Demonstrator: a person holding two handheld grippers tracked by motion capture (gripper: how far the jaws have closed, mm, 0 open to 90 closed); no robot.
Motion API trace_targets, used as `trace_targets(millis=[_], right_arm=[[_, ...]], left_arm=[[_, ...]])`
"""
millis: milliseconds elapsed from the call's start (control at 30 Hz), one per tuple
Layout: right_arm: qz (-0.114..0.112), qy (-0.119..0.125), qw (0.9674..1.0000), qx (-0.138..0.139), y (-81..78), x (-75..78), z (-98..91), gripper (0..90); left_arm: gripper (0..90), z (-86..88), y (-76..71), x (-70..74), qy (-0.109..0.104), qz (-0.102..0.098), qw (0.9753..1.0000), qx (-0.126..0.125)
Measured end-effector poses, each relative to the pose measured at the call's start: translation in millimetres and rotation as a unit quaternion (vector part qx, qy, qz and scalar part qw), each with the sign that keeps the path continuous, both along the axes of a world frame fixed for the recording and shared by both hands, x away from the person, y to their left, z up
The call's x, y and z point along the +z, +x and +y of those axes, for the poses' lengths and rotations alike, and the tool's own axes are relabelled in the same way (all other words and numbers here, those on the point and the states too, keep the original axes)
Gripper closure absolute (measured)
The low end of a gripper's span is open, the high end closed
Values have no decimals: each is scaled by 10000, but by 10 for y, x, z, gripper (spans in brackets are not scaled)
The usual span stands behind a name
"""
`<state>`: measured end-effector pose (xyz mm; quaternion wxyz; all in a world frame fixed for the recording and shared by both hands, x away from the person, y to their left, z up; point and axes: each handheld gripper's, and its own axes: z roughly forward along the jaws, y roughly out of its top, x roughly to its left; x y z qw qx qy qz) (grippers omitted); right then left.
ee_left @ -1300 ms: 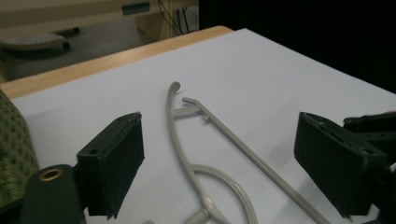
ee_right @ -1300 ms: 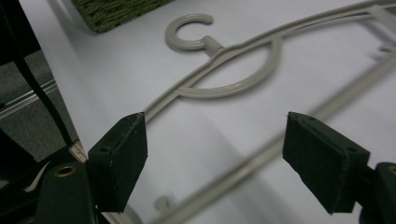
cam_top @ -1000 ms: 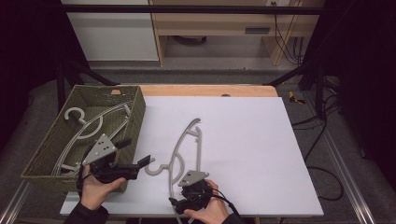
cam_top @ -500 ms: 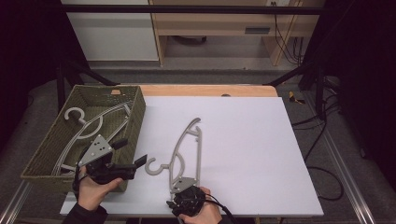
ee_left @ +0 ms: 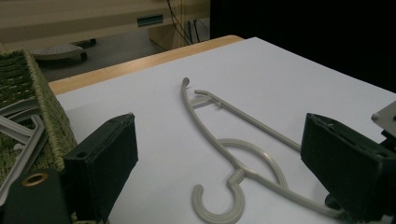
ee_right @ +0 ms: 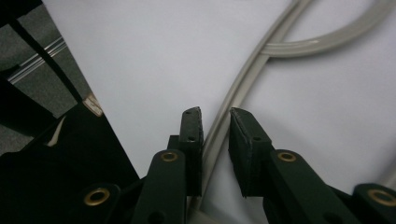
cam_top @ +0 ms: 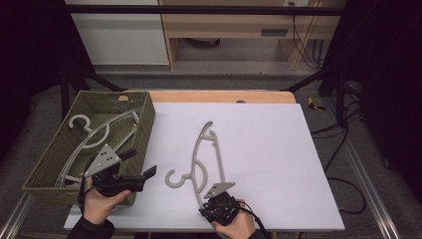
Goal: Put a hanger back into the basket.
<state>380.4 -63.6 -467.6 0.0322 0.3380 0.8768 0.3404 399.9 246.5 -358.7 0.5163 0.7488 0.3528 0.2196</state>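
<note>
A grey plastic hanger [cam_top: 196, 149] lies flat on the white table top, hook toward the left. My right gripper [cam_top: 215, 198] is at its near end by the table's front edge. In the right gripper view the hanger's arm [ee_right: 243, 79] runs between the two pads of that gripper [ee_right: 215, 114]. The jaws have just been closing and a thin gap still shows beside the arm. My left gripper [cam_top: 139, 163] stands wide open beside the basket's near right corner, pointing at the hanger [ee_left: 243, 154], with nothing between its fingers.
A green woven basket [cam_top: 144, 124] sits at the table's left with several grey hangers [cam_top: 89, 132] inside. Its wall [ee_left: 46, 102] rises close to the left gripper. A wooden strip [cam_top: 219, 96] edges the table's far side. Cables trail on the floor at right.
The right hand has shifted slightly rightward along the front edge at the hanger's near end. The left hand has stayed put by the basket.
</note>
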Motion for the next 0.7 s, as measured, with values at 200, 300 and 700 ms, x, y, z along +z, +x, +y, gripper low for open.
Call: trace_targets(millis=[200, 300, 700], right_arm=[[50, -75, 9998, -201, 46, 26, -361, 799], [-11, -247, 9989, -402, 46, 59, -504, 816], [-85, -360, 9983, -442, 132, 94, -725, 693]], left_arm=[[107, -10, 11, -24, 44, 33, 10000, -12], [107, -16, 10, -36, 32, 62, 10000, -13], [106, -40, 13, -51, 83, 73, 9999, -60]])
